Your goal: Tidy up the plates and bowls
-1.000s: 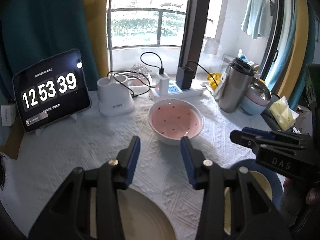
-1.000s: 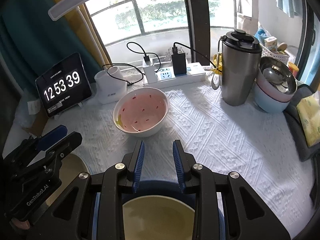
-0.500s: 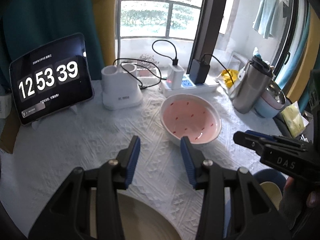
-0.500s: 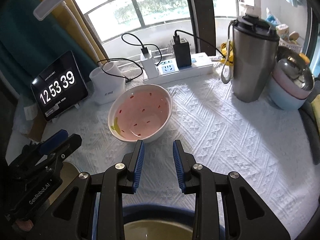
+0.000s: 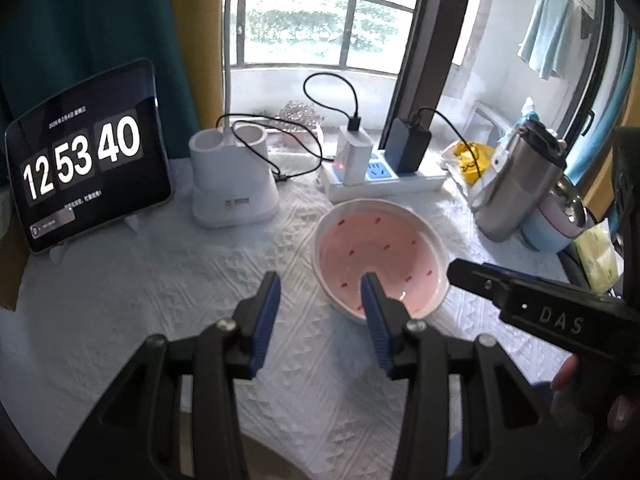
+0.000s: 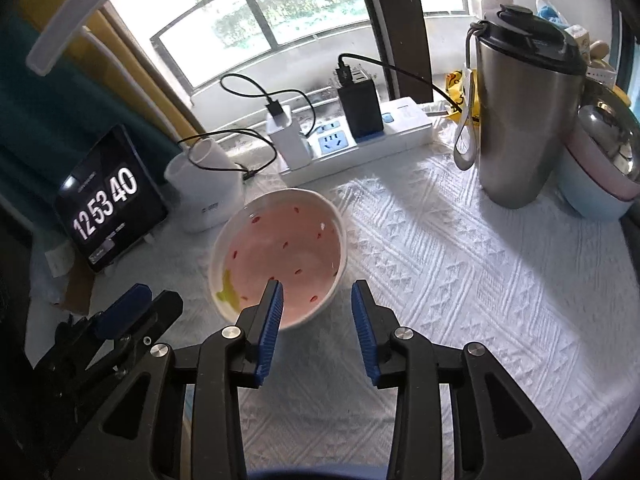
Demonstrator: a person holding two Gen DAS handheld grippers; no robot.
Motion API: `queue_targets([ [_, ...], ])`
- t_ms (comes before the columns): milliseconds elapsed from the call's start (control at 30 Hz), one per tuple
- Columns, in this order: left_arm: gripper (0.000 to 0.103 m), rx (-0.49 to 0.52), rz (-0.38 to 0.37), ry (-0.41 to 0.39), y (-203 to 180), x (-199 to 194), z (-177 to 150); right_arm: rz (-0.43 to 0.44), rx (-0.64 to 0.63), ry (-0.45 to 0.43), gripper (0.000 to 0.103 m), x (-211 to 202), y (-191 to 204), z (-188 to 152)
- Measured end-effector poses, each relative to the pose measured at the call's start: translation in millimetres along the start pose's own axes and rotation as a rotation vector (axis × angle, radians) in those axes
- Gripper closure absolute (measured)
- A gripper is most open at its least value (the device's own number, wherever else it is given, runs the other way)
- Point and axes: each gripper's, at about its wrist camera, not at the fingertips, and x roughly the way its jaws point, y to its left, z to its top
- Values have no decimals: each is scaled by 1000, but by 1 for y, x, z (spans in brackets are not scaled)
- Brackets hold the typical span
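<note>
Bowl (image 6: 278, 256) ahead of the jaws: glossy glazed ceramic. Tablecloth (image 6: 460, 272) beneath: white woven cloth, raised texture. Flask (image 6: 524, 120) far right: brushed metal, black plastic lid.

Lighting: we record strong daylight entering through the far window (image 5: 320, 28), which is overexposed in both views, with the greenery outside washed pale. The white cloth (image 6: 460, 260) is bright and its woven relief stays crisp. Soft shadows fall toward us from the flask (image 6: 524, 120) and the bowl (image 6: 280, 256). We note a small glint on the bowl's wet inside near its right rim and glare on the flask's steel. The tablet (image 5: 88, 156) screen reads clearly. Fisheye bending curves the window bars; corners vignette to black. Mild softness shows at the far right edge.
</note>
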Motion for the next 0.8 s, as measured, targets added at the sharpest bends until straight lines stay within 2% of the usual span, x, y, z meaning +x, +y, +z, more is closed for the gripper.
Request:
queue_targets([
  [467, 60, -48, 5, 92, 7, 34, 0, -19, 59, 110, 65, 41, -8, 10],
  [800, 59, -29, 7, 125, -2, 48, 0, -57, 0, 132, 66, 49, 0, 14],
])
